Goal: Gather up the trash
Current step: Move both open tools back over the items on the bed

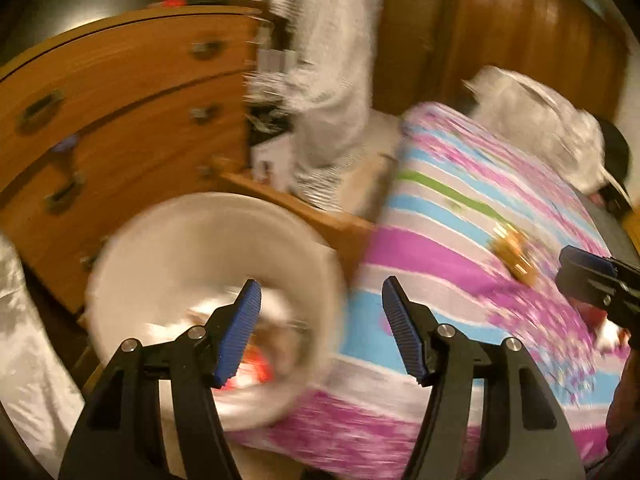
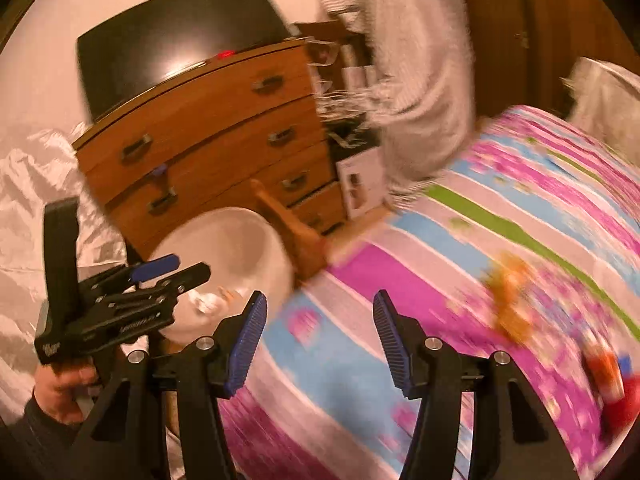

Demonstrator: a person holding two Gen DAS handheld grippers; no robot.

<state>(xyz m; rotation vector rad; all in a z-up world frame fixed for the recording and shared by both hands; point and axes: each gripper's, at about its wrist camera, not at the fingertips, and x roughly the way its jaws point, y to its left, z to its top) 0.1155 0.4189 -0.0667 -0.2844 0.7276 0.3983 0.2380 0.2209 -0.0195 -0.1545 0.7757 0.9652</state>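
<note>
- Left tongs (image 1: 322,330): blue ribbed pads spread, nothing between them. In the left wrist view they sit at the lower centre, straddling the rim of the round white plastic bin (image 1: 120,248) and the edge of the bed.
- Right tongs (image 2: 320,340): pads spread, empty, over the striped pink, blue and white bedspread (image 2: 400,280).
- White bin: lower left of both views, beside the bed, in front of the brown wooden chest of drawers (image 2: 208,132). It already holds pale and orange-red scraps; details are blurred.
- Task item 1: crumpled golden-brown wrapper (image 2: 510,300) on the bedspread, right of centre in the right wrist view, up and to the right of the right tongs. Long axis: cannot be judged through the blur.
- Task item 2: red and white piece of trash (image 2: 608,376) at the lower right edge, near the wrapper.
- Nearer hand, judged: the right one. In the left wrist view its tongs (image 1: 588,276) appear at the right edge just beside the wrapper (image 1: 514,254).
- Obstructions: none on the bedspread between the tongs and the wrapper. A wooden bedpost (image 2: 296,224) stands between bin and bed.
</note>
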